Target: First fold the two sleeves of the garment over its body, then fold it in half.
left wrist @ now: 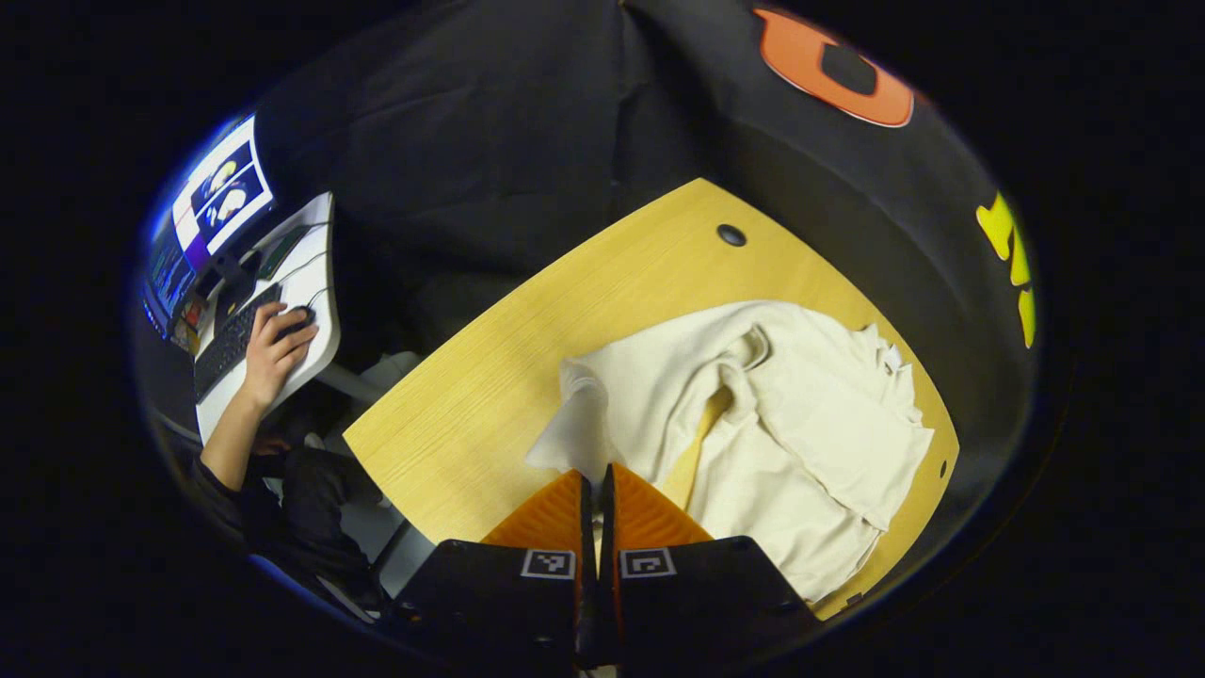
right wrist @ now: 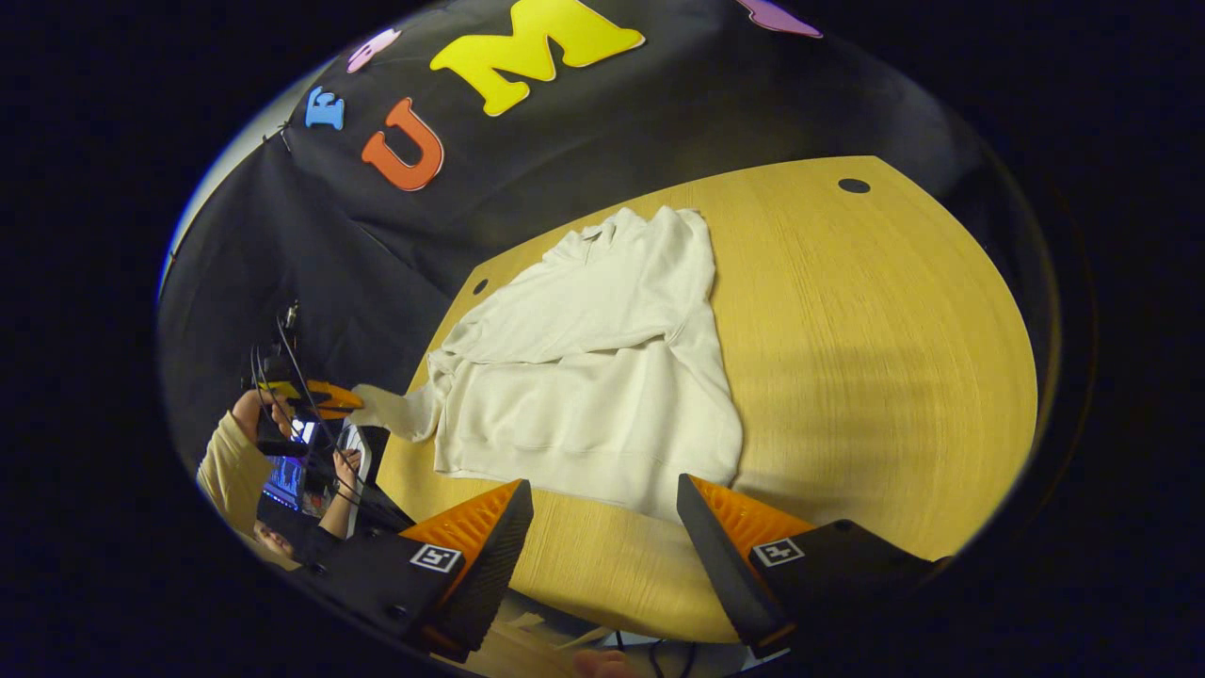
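The left gripper view looks steeply down from close above the garment (left wrist: 753, 414) near one table (left wrist: 490, 395) edge. The right gripper view looks from farther back across another edge toward the booth wall. Both share the garment (right wrist: 593, 367) and the tabletop (right wrist: 875, 358).

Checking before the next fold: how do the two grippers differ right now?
The left gripper is shut on the sleeve cuff of the cream garment; the right gripper is open and holds nothing. The left gripper pulls the sleeve out past the table edge; the right gripper hangs apart from the garment, near its hem. Both point toward the garment.
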Demonstrator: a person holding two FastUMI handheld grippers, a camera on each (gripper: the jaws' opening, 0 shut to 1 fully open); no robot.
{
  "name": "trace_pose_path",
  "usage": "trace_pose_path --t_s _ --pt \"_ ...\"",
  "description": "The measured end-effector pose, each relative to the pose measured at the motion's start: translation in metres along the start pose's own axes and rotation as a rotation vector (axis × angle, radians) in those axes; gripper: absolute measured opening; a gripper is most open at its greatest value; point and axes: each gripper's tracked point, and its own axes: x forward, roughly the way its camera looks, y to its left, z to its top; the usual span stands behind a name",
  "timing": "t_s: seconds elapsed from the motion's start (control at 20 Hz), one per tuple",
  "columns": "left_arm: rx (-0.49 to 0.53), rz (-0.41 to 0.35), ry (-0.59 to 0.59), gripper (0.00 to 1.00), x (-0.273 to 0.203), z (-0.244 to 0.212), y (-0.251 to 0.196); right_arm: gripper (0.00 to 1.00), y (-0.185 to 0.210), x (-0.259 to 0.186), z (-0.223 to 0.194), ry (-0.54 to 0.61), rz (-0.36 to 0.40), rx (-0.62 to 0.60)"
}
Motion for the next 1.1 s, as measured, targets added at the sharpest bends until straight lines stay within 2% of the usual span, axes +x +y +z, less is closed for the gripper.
trace_pose_path --t_s 0.05,0.15,0.35,0.4,0.45,0.55,0.6,0.8,0.9,1.1 --pt "0.025 -0.021 -0.006 0.03 -0.001 0.003 -0.021 0.92 -0.001 0.001 -0.001 0.005 0.000 -0.009" --pt "0.074 -0.063 -0.010 0.03 -0.005 0.007 -0.068 0.92 -0.002 0.001 0.000 0.009 -0.007 -0.028" --pt "0.182 -0.166 -0.013 0.04 -0.006 0.003 -0.175 0.96 -0.026 0.000 0.009 -0.033 -0.095 -0.053" --pt "0.209 -0.195 -0.009 0.03 -0.004 -0.001 -0.203 0.92 -0.031 -0.001 0.010 -0.037 -0.110 -0.042" --pt "0.237 -0.221 -0.001 0.03 -0.002 -0.008 -0.230 0.96 -0.036 -0.005 0.010 -0.036 -0.124 -0.031" --pt "0.287 -0.279 0.021 0.03 0.005 -0.028 -0.280 0.92 -0.055 -0.013 0.014 -0.051 -0.189 -0.013" --pt "0.321 -0.292 0.032 0.03 0.009 -0.036 -0.299 0.96 -0.063 -0.017 0.016 -0.061 -0.209 0.009" --pt "0.433 -0.321 0.069 0.03 0.027 -0.064 -0.360 0.92 -0.090 -0.029 0.012 -0.071 -0.256 0.108" --pt "0.466 -0.338 0.084 0.03 0.034 -0.076 -0.389 0.96 -0.100 -0.034 0.009 -0.076 -0.286 0.125" --pt "0.577 -0.365 0.105 0.04 0.042 -0.099 -0.443 0.96 -0.117 -0.041 -0.004 -0.080 -0.344 0.144"
